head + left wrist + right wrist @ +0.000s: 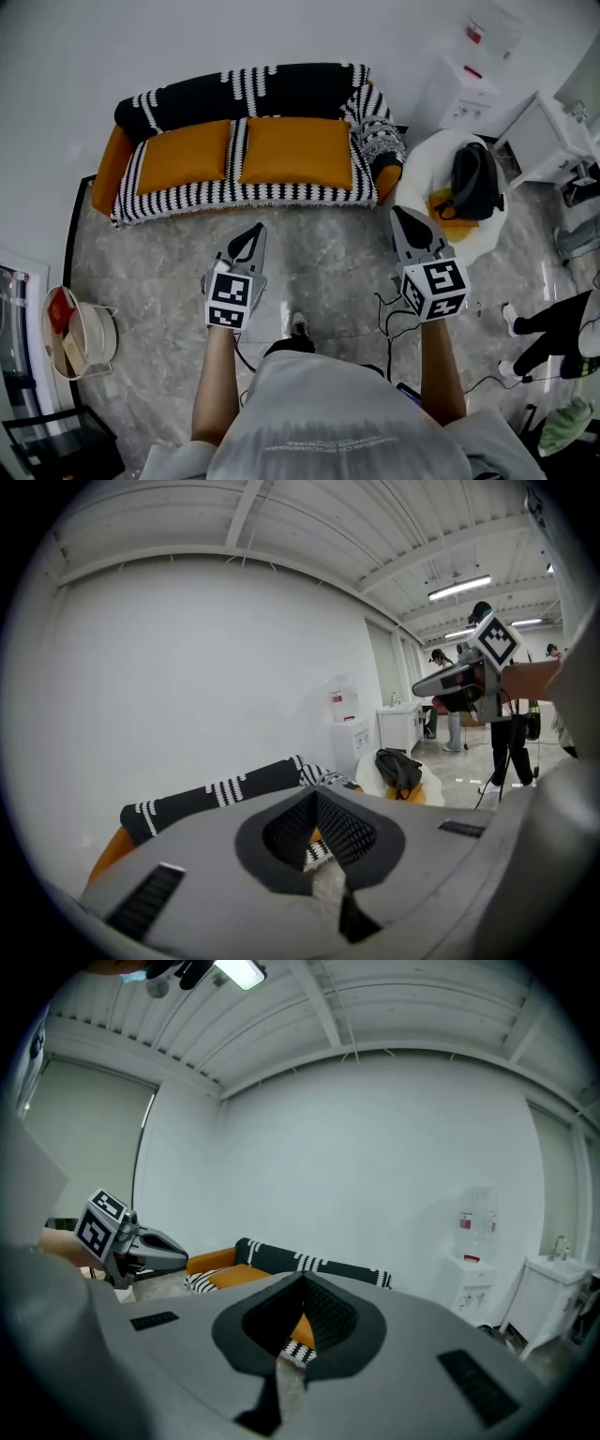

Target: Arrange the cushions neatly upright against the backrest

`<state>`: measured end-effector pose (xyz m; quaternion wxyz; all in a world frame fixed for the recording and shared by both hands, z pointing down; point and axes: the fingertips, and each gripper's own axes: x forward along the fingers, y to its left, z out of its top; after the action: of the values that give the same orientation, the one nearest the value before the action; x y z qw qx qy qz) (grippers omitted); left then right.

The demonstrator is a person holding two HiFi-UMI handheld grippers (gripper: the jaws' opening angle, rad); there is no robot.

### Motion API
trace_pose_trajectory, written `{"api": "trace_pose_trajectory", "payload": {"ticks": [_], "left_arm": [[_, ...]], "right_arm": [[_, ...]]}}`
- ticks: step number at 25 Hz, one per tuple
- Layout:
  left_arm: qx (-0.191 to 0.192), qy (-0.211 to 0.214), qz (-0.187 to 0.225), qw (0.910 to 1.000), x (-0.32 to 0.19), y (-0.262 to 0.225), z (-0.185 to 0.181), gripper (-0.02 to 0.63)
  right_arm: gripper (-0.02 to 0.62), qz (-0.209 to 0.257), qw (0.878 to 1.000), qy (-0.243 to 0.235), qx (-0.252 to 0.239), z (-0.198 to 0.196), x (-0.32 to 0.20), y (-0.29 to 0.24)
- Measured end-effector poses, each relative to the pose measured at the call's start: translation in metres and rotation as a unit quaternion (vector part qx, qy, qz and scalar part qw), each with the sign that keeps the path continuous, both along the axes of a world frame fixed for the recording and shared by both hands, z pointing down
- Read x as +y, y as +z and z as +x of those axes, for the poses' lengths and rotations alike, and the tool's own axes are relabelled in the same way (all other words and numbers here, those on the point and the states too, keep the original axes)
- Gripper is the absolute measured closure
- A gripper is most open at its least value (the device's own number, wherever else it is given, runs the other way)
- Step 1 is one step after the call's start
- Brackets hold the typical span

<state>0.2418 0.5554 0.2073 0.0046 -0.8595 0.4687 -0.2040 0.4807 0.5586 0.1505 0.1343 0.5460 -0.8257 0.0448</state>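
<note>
An orange sofa [111, 167] under a black-and-white striped cover stands against the wall. Two orange cushions, one on the left [185, 157] and one on the right [296, 151], lie flat on its seat below the black backrest [253, 94]. A speckled black-and-white cushion [380, 141] slumps at the sofa's right end. My left gripper [255, 229] and right gripper [399, 214] hover over the marble floor in front of the sofa, both shut and empty. In the left gripper view the closed jaws [316, 793] point at the sofa. The right gripper view's jaws [302, 1279] do the same.
A white beanbag [427, 155] holding a black bag [473, 183] sits right of the sofa. White cabinets [459, 89] stand behind it. A basket [80, 333] is at the left, cables [389, 319] trail on the floor, and a person's legs [553, 328] show at far right.
</note>
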Motion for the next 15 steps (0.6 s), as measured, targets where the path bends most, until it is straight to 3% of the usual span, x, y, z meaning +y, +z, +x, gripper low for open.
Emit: {"api": "trace_pose_trajectory", "payload": {"ticks": [15], "left_arm": [[-0.008, 0.010, -0.024, 0.9996, -0.105, 0.014, -0.027, 0.607]], "right_arm": [[0.600, -0.024, 1.000, 0.010, 0.012, -0.021, -0.098, 0.020]]}}
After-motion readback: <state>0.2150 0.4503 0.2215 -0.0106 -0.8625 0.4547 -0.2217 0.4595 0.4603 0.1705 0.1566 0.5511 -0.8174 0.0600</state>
